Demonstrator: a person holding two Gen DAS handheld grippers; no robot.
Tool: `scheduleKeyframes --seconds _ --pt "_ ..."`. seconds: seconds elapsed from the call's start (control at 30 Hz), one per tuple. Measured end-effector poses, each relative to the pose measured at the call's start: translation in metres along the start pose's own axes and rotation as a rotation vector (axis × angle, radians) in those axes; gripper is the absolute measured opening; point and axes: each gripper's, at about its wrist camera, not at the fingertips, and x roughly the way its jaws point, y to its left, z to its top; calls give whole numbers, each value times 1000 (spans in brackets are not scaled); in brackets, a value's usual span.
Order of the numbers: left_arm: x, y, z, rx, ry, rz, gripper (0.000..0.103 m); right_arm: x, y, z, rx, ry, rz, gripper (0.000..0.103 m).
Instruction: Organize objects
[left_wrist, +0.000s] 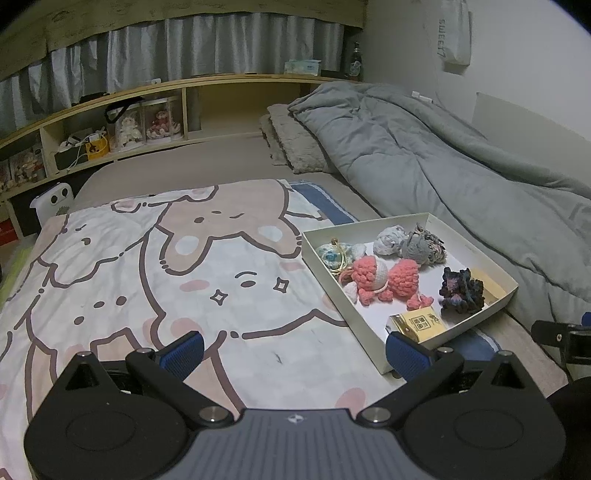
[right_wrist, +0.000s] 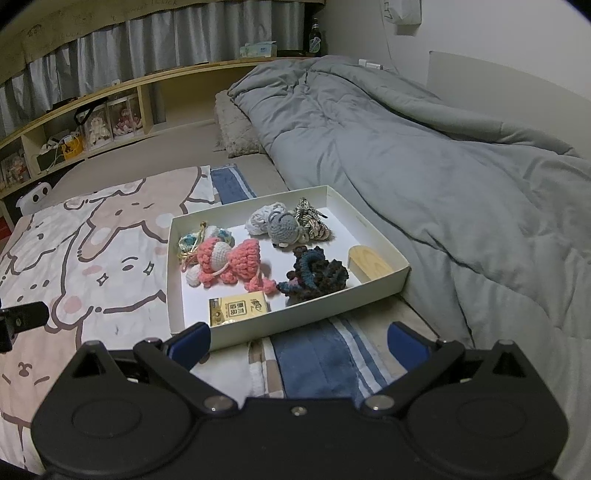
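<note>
A shallow white box (left_wrist: 476, 325) (right_wrist: 314, 317) lies on the bed and holds several small things: a pink crochet toy (left_wrist: 384, 277) (right_wrist: 232, 264), a dark crochet piece (left_wrist: 461, 290) (right_wrist: 316, 275), a grey crochet toy (right_wrist: 282, 227), a yellow card pack (left_wrist: 424, 321) (right_wrist: 240, 308) and a wooden piece (right_wrist: 369, 264). My left gripper (left_wrist: 295, 350) is open and empty over the cartoon sheet, left of the box. My right gripper (right_wrist: 301, 341) is open and empty just in front of the box's near wall.
A cartoon-print sheet (left_wrist: 147, 277) covers the bed's left part. A grey duvet (right_wrist: 424, 147) lies bunched on the right beside the box. A wooden shelf (left_wrist: 110, 110) with boxed dolls runs along the far side. A blue striped towel (right_wrist: 314, 362) lies under the box.
</note>
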Motion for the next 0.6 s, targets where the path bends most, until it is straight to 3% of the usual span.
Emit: scheduleKeyframes --seconds 0.6 --pt "1 0 -1 5 11 -4 103 0 -1 0 -1 1 0 103"
